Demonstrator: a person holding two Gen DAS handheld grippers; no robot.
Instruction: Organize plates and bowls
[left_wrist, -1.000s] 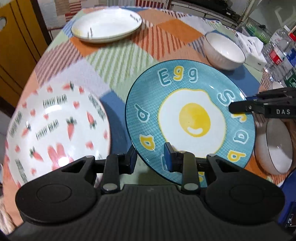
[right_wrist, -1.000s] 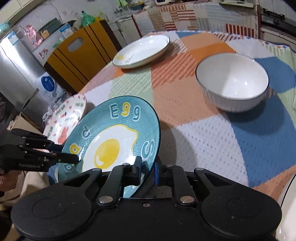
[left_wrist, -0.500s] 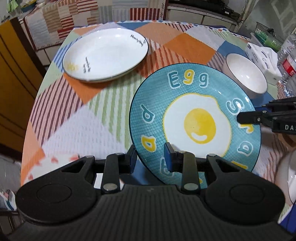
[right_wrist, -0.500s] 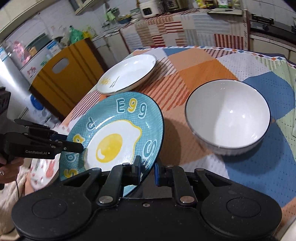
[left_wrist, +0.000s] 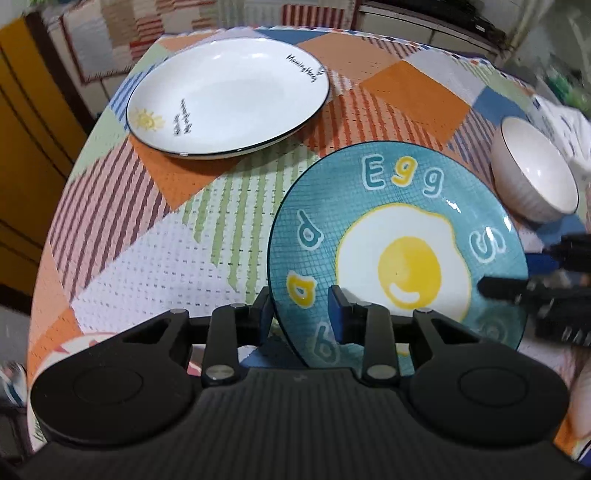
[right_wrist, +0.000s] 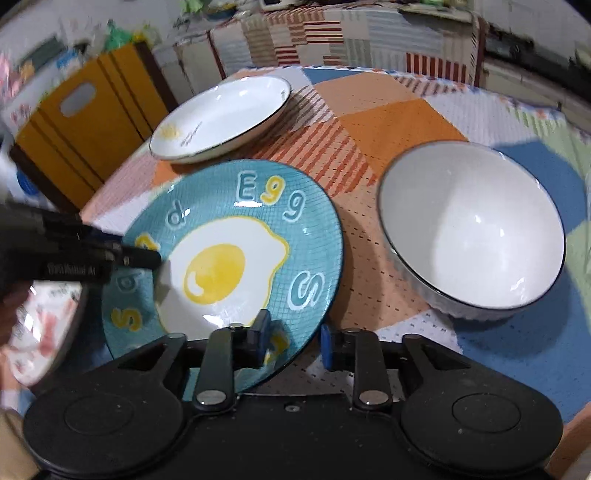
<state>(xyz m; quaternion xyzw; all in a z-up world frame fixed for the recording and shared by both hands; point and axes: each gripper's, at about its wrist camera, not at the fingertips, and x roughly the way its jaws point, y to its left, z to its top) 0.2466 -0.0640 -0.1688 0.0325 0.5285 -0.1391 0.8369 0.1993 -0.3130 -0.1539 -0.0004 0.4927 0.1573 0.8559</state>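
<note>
A blue egg plate (left_wrist: 399, 236) is held tilted above the patchwork tablecloth. My left gripper (left_wrist: 301, 310) is shut on its near-left rim. My right gripper (right_wrist: 293, 334) has its jaws spread around the plate's (right_wrist: 236, 258) near-right rim, with a gap on the right side. A white plate with a sun drawing (left_wrist: 229, 96) lies at the far left of the table; it also shows in the right wrist view (right_wrist: 221, 118). A white ribbed bowl (right_wrist: 472, 229) stands to the right of the blue plate (left_wrist: 535, 184).
A pink carrot-print plate (right_wrist: 40, 325) lies low at the left table edge. A yellow cabinet (right_wrist: 81, 118) stands beyond the table's left side. A tissue pack (left_wrist: 561, 122) lies behind the bowl at the right.
The blue plate has moved forward across the table toward the white sun plate. The right gripper's jaws have spread wider around the rim. The carrot plate has dropped behind at the left.
</note>
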